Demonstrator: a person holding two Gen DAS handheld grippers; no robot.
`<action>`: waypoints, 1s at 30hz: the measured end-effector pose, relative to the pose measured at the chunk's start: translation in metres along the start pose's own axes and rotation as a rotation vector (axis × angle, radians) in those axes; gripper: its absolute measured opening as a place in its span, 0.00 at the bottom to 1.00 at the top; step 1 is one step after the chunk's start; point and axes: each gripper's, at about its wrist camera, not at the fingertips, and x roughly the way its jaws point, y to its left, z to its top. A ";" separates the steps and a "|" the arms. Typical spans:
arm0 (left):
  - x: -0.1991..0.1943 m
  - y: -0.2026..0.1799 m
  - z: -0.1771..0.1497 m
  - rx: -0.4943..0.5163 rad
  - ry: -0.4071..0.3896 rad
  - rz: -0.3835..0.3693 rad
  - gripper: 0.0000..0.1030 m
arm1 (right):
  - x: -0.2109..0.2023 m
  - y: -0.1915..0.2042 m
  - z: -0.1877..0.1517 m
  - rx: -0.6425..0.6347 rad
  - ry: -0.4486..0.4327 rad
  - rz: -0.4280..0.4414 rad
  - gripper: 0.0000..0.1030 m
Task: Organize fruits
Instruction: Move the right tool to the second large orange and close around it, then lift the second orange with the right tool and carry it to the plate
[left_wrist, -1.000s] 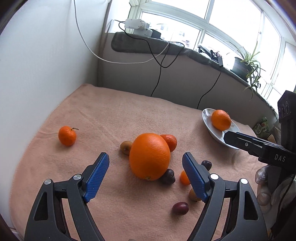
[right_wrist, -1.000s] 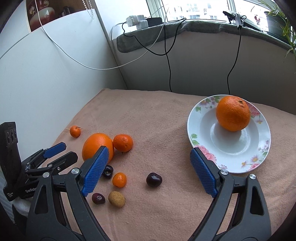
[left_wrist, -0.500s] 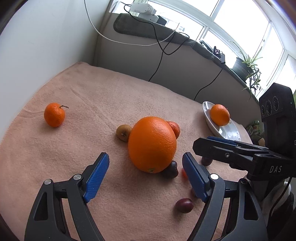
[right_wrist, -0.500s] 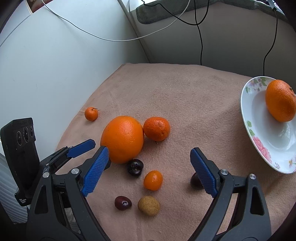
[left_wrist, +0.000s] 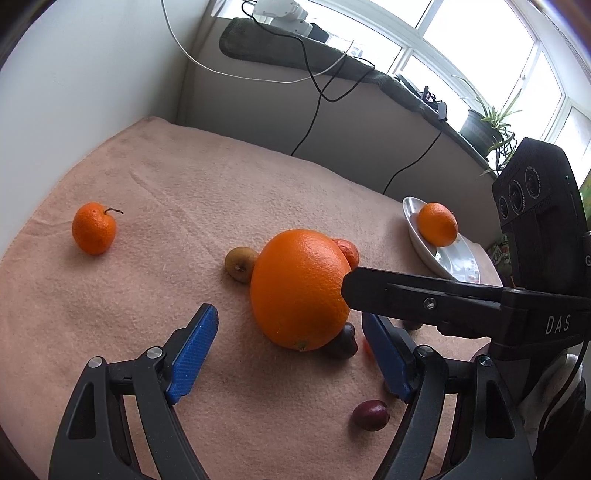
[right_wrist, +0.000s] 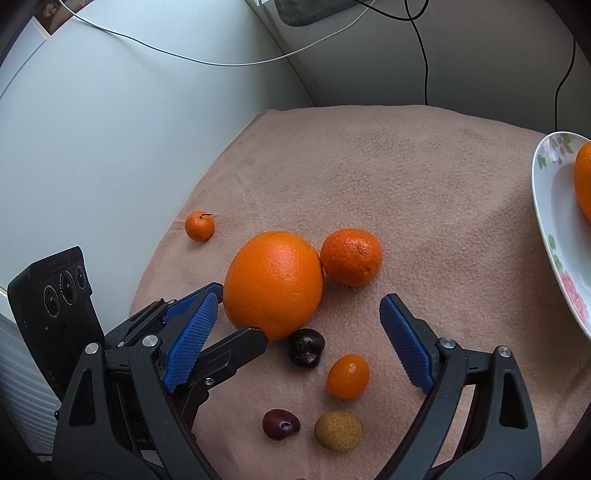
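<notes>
A large orange (left_wrist: 299, 288) (right_wrist: 273, 282) lies mid-cloth, with a mandarin (right_wrist: 351, 256) touching its far side. My left gripper (left_wrist: 291, 354) is open, its blue pads on either side of the orange's near half. My right gripper (right_wrist: 295, 336) is open and empty, coming in from the right; a dark cherry (right_wrist: 306, 347) and a kumquat (right_wrist: 347, 374) lie between its fingers. A floral plate (right_wrist: 554, 236) (left_wrist: 424, 240) holds another orange (left_wrist: 437, 224). A small stemmed mandarin (left_wrist: 94, 228) (right_wrist: 199, 226) sits apart at the left.
A second cherry (right_wrist: 280, 424) (left_wrist: 370, 415) and a yellow-brown fruit (right_wrist: 338, 430) lie near the front. A brown fruit (left_wrist: 240, 264) sits behind the large orange. White walls bound the left and back; cables hang from the sill. A potted plant (left_wrist: 484, 125) stands on the sill.
Both grippers have moved closer to the large orange. The right gripper has swung left, away from the plate, and now reaches in beside the orange in the left wrist view.
</notes>
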 end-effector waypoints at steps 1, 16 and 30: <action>0.001 0.000 0.000 0.000 0.002 -0.002 0.77 | 0.002 0.001 0.001 0.002 0.005 0.007 0.89; 0.018 -0.005 0.005 0.005 0.043 -0.035 0.67 | 0.030 0.002 0.005 0.018 0.087 0.056 0.85; 0.022 -0.007 0.003 0.013 0.052 -0.023 0.61 | 0.038 0.001 0.003 0.013 0.107 0.084 0.70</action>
